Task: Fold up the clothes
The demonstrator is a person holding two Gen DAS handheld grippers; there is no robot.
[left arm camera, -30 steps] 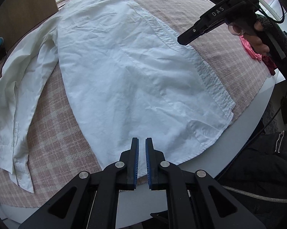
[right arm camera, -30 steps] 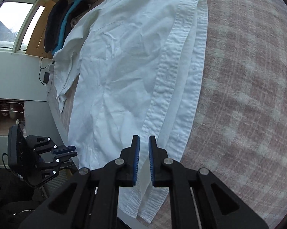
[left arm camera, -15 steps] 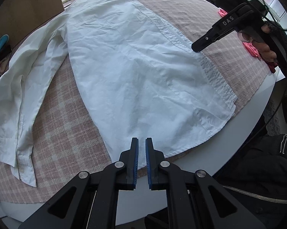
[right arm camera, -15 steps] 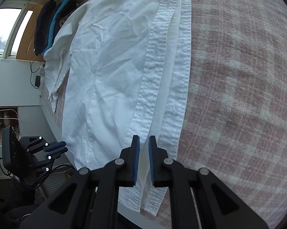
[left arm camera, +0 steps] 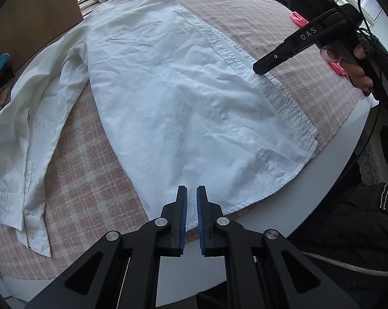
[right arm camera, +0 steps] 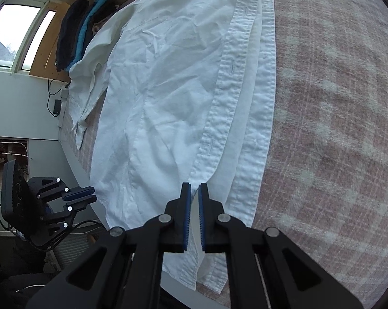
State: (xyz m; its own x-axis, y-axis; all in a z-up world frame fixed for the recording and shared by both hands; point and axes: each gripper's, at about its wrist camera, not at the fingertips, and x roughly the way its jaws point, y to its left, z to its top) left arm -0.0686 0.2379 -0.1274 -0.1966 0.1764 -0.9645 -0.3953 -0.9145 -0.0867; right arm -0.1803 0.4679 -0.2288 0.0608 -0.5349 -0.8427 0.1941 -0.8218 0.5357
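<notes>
A white long-sleeved shirt [left arm camera: 181, 103] lies spread flat on a pink checked cloth [left arm camera: 85, 180], collar at the far end. Its one visible sleeve [left arm camera: 26, 128] stretches along the left. My left gripper [left arm camera: 191, 190] hovers over the hem, shut, with nothing between its blue pads. My right gripper [left arm camera: 258, 68] rests its tips on the button placket at the shirt's right edge. Its jaws [right arm camera: 194, 188] are closing, and a thin edge of the placket [right arm camera: 219, 118] sits between the pads. The left gripper [right arm camera: 81, 194] shows at the table's rim.
The cloth covers a round white table [left arm camera: 335, 154] whose rim runs close by the hem. A pink item [left arm camera: 298, 18] lies at the far right. Dark and blue clothes [right arm camera: 83, 31] are piled beyond the sleeve. A person's dark jacket [left arm camera: 361, 231] is beside the table.
My right gripper has slid along the placket toward the hem and come down onto it. The left gripper has barely moved and stays shut.
</notes>
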